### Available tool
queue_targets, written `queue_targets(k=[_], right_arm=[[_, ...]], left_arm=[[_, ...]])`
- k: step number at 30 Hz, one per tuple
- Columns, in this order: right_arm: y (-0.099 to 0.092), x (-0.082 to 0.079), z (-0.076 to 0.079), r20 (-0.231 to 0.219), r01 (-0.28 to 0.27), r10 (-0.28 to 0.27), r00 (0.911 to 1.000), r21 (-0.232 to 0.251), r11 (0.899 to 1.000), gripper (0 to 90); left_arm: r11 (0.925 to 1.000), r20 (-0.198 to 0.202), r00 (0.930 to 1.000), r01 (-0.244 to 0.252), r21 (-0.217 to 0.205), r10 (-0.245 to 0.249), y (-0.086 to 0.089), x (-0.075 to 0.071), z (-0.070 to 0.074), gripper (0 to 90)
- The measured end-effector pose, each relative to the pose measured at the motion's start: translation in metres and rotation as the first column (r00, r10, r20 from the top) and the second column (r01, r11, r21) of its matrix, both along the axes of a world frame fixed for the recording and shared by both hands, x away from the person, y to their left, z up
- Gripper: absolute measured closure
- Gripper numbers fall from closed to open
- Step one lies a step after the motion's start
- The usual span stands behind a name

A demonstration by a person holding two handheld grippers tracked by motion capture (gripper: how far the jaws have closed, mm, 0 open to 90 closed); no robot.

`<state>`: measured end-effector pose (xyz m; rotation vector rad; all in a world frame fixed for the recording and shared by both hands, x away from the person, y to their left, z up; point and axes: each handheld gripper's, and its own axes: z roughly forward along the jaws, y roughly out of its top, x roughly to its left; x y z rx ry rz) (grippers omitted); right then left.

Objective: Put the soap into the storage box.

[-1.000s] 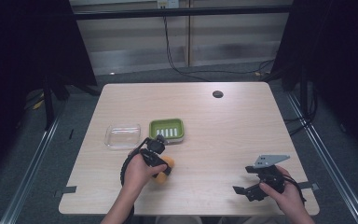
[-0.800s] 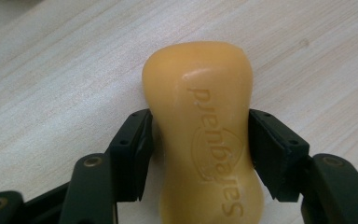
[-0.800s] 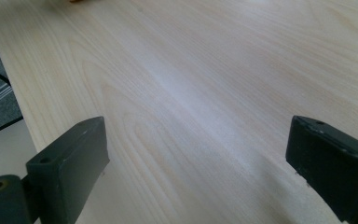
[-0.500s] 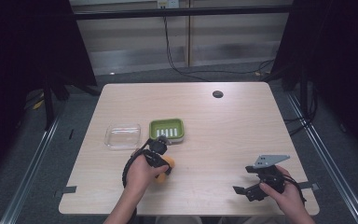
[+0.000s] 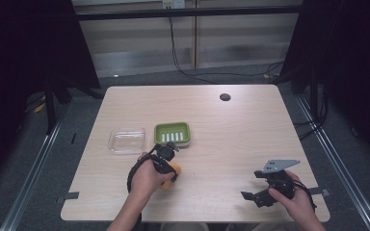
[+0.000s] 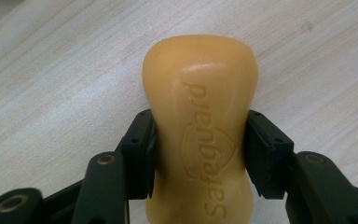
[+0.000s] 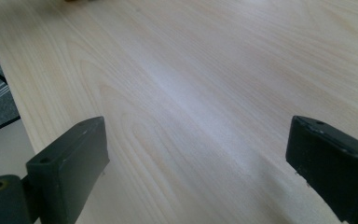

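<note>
A yellow-orange soap bar with embossed lettering lies on the wooden table, near its front left. My left gripper points down over it, and its jaws have just been closing: both pads now press the bar's narrow waist. From above, the left gripper sits over the soap, just in front of a green soap dish. My right gripper rests low near the front right with its jaws wide apart. In its own view, the right gripper has bare wood between its jaws.
A clear plastic tray lies left of the green dish. A dark round cable hole sits at the table's far side. Metal rails run along the floor on both sides of the table.
</note>
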<state>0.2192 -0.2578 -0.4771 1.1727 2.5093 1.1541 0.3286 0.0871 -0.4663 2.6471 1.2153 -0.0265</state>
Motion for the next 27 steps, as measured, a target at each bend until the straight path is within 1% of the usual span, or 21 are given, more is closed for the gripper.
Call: queue_targets(k=[2, 3, 5, 6, 7, 8, 9, 10, 12, 13, 14, 15, 17, 18, 20, 22, 23, 24, 25, 27], right_arm=[[0.000, 0.000, 0.001, 0.003, 0.004, -0.004, 1.0000, -0.003, 1.000, 5.2], [-0.001, 0.000, 0.001, 0.007, 0.002, -0.002, 1.0000, 0.001, 1.000, 5.2], [-0.001, 0.000, 0.002, 0.005, 0.005, -0.005, 1.0000, 0.004, 1.000, 5.2], [-0.002, 0.001, 0.002, 0.007, 0.007, -0.007, 1.0000, 0.004, 1.000, 5.2], [-0.002, 0.001, 0.002, 0.005, 0.005, -0.005, 1.0000, 0.005, 1.000, 5.2], [-0.001, 0.000, 0.002, 0.003, 0.006, -0.006, 1.0000, 0.003, 1.000, 5.2], [-0.002, 0.001, 0.002, 0.005, 0.005, -0.005, 1.0000, 0.003, 1.000, 5.2], [-0.002, 0.001, 0.002, 0.004, 0.008, -0.008, 1.0000, 0.004, 1.000, 5.2], [-0.002, 0.001, 0.002, 0.010, 0.008, -0.008, 0.9999, 0.006, 1.000, 5.2], [-0.003, 0.001, 0.002, 0.012, 0.006, -0.006, 0.9999, 0.008, 1.000, 5.2], [-0.003, 0.001, 0.002, 0.012, 0.006, -0.006, 0.9999, 0.006, 1.000, 5.2], [-0.003, 0.001, 0.002, 0.011, 0.007, -0.007, 0.9999, 0.007, 1.000, 5.2], [-0.003, 0.001, 0.002, 0.011, 0.004, -0.004, 0.9999, 0.008, 1.000, 5.2], [-0.003, 0.001, 0.002, 0.011, 0.003, -0.003, 0.9999, 0.010, 1.000, 5.2], [-0.003, 0.001, 0.003, 0.013, 0.006, -0.006, 0.9999, 0.006, 1.000, 5.2], [-0.003, 0.001, 0.003, 0.012, 0.008, -0.008, 0.9999, 0.009, 1.000, 5.2], [-0.002, 0.001, 0.003, 0.012, 0.008, -0.008, 0.9999, 0.008, 1.000, 5.2], [-0.003, 0.001, 0.003, 0.012, 0.006, -0.006, 0.9999, 0.006, 1.000, 5.2], [-0.003, 0.002, 0.003, 0.014, 0.003, -0.003, 0.9999, 0.004, 1.000, 5.2], [-0.003, 0.002, 0.003, 0.013, 0.003, -0.003, 0.9999, 0.005, 1.000, 5.2]], left_arm=[[0.9994, -0.002, 0.9994, 0.036, -0.002, -0.036, 0.001, 0.002, 0.000, 49.9], [0.9989, 0.000, 0.9989, 0.046, -0.003, -0.046, 0.002, 0.002, 0.000, 49.9], [0.9985, -0.008, 0.9986, 0.052, -0.015, -0.053, 0.003, 0.003, 0.000, 49.9], [0.9977, -0.005, 0.9980, 0.063, -0.025, -0.063, 0.003, 0.004, 0.000, 50.0], [0.9983, -0.012, 0.9987, 0.049, -0.033, -0.049, 0.004, 0.004, 0.001, 50.0], [0.9986, -0.033, 0.9988, 0.036, -0.038, -0.037, 0.005, 0.005, 0.001, 50.0], [0.9986, -0.033, 0.9988, 0.036, -0.038, -0.037, 0.005, 0.005, 0.001, 50.0], [0.9973, -0.014, 0.9981, 0.060, -0.042, -0.060, 0.006, 0.006, 0.004, 50.0], [0.9970, -0.014, 0.9985, 0.052, -0.057, -0.053, 0.007, 0.007, 0.006, 50.0], [0.9967, -0.021, 0.9981, 0.057, -0.058, -0.058, 0.008, 0.007, 0.007, 50.0], [0.9961, -0.026, 0.9979, 0.057, -0.068, -0.059, 0.009, 0.008, 0.008, 50.0], [0.9960, -0.027, 0.9982, 0.050, -0.074, -0.053, 0.009, 0.008, 0.009, 50.0], [0.9958, -0.022, 0.9973, 0.069, -0.061, -0.070, 0.010, 0.010, 0.011, 50.0], [0.9961, -0.033, 0.9970, 0.069, -0.056, -0.071, 0.010, 0.011, 0.012, 50.0], [0.9955, -0.039, 0.9961, 0.077, -0.055, -0.079, 0.010, 0.012, 0.014, 50.0], [0.9940, -0.045, 0.9938, 0.099, -0.046, -0.101, 0.010, 0.015, 0.016, 50.0], [0.9929, -0.041, 0.9929, 0.110, -0.046, -0.111, 0.010, 0.016, 0.017, 50.0], [0.9929, -0.041, 0.9929, 0.110, -0.046, -0.111, 0.010, 0.016, 0.017, 50.0], [0.9924, -0.046, 0.9925, 0.111, -0.054, -0.113, 0.010, 0.017, 0.020, 50.0], [0.9916, -0.034, 0.9920, 0.119, -0.049, -0.121, 0.011, 0.019, 0.023, 50.0]])
